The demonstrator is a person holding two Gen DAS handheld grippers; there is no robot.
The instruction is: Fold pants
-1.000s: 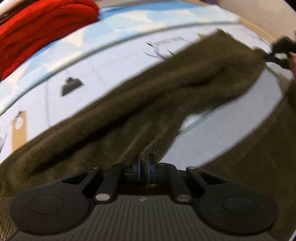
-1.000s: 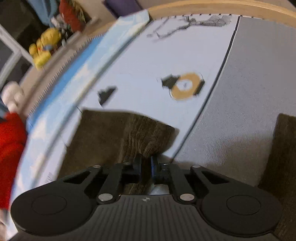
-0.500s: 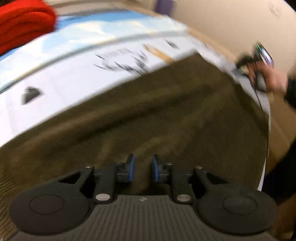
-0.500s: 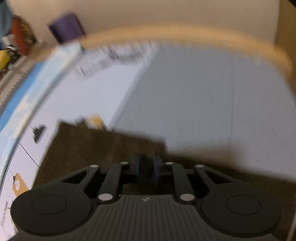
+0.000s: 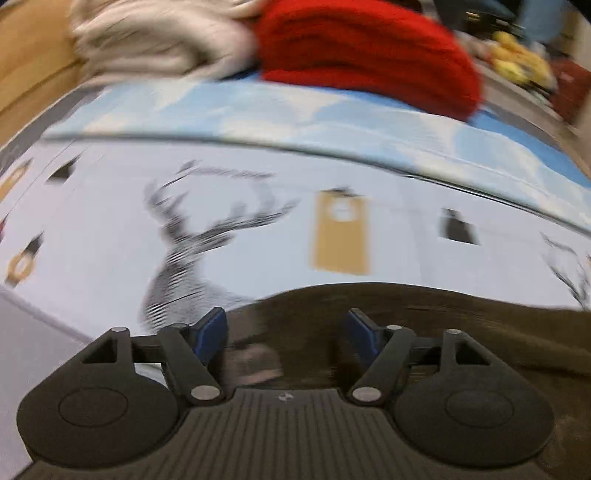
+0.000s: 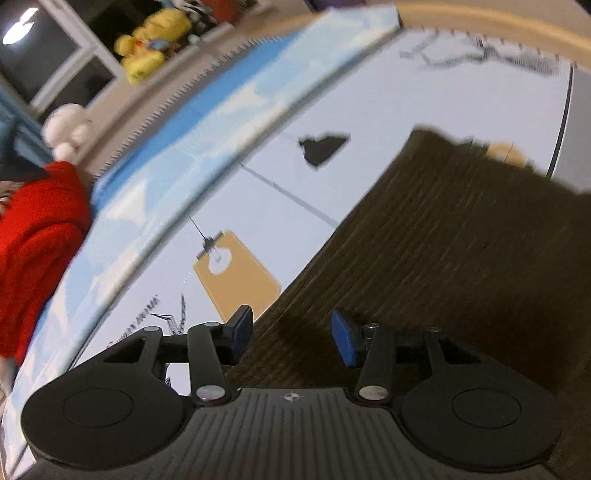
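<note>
Dark olive corduroy pants (image 5: 424, 317) lie flat on a pale printed sheet (image 5: 258, 229). In the left wrist view my left gripper (image 5: 288, 332) hovers over the pants' edge; its jaws are opening, the blue pads clear of the cloth. In the right wrist view the pants (image 6: 443, 240) stretch up to the right as a folded slab. My right gripper (image 6: 291, 338) sits over their near edge, its jaws opening, with cloth below the gap but not pinched.
A red garment (image 5: 369, 51) and a grey-white one (image 5: 159, 40) are piled at the far side on a blue cloud-print cover (image 5: 332, 122). Yellow plush toys (image 6: 155, 40) sit beyond the bed. A wooden edge (image 6: 498, 22) bounds the far right.
Both grippers were shut on the pants a second ago and have let go, jaws spreading. The left view swung from along the pants to the printed sheet and red pile; the pants now lie flat.
</note>
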